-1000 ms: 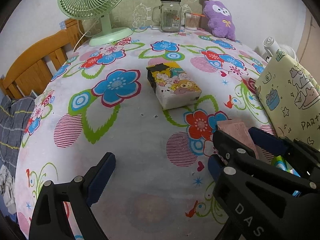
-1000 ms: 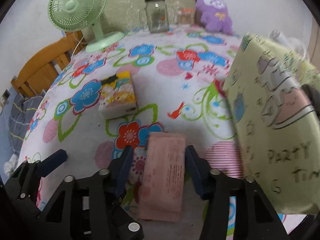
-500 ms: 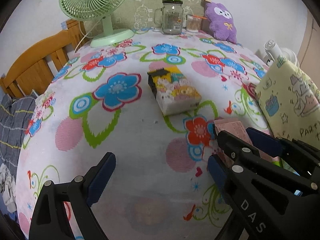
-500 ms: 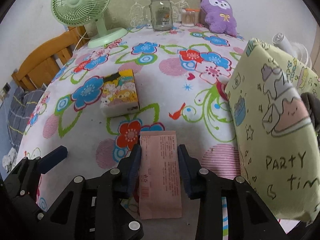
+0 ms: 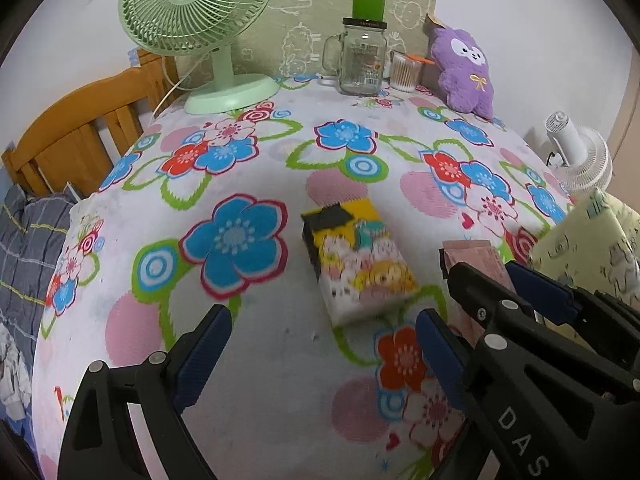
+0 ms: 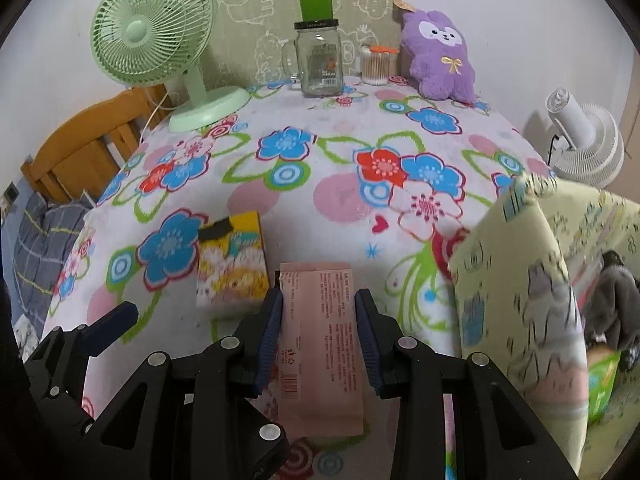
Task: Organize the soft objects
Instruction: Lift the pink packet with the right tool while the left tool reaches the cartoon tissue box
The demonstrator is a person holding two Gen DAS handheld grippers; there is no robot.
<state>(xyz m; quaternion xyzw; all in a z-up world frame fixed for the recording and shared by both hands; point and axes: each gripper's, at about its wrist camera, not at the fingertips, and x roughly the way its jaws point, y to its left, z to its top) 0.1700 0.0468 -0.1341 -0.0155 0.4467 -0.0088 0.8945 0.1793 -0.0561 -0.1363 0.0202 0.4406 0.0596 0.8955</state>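
A flat pink packet [image 6: 320,320] sits between the blue pads of my right gripper [image 6: 319,298], which is shut on its long sides and holds it just above the flowered tablecloth [image 6: 328,168]. In the left wrist view the same packet [image 5: 472,252] and right gripper [image 5: 484,268] show at the right. My left gripper [image 5: 322,320] is open and empty, just short of a yellow cartoon tissue pack [image 5: 358,264] lying on the cloth. That tissue pack [image 6: 232,264] lies left of the packet. A pale green "party" bag [image 6: 520,280] stands at the right.
Along the back stand a green fan [image 6: 160,52], a glass jar mug [image 6: 320,60], a cotton-swab cup [image 6: 375,66] and a purple plush [image 6: 438,60]. A white fan [image 6: 588,140] is beyond the right edge. A wooden chair [image 5: 80,132] and plaid cloth [image 5: 28,248] are left.
The right jaws closed from wide apart onto the pink packet, which has come up off the cloth. Both grippers moved forward; the tissue pack now sits lower in the left view.
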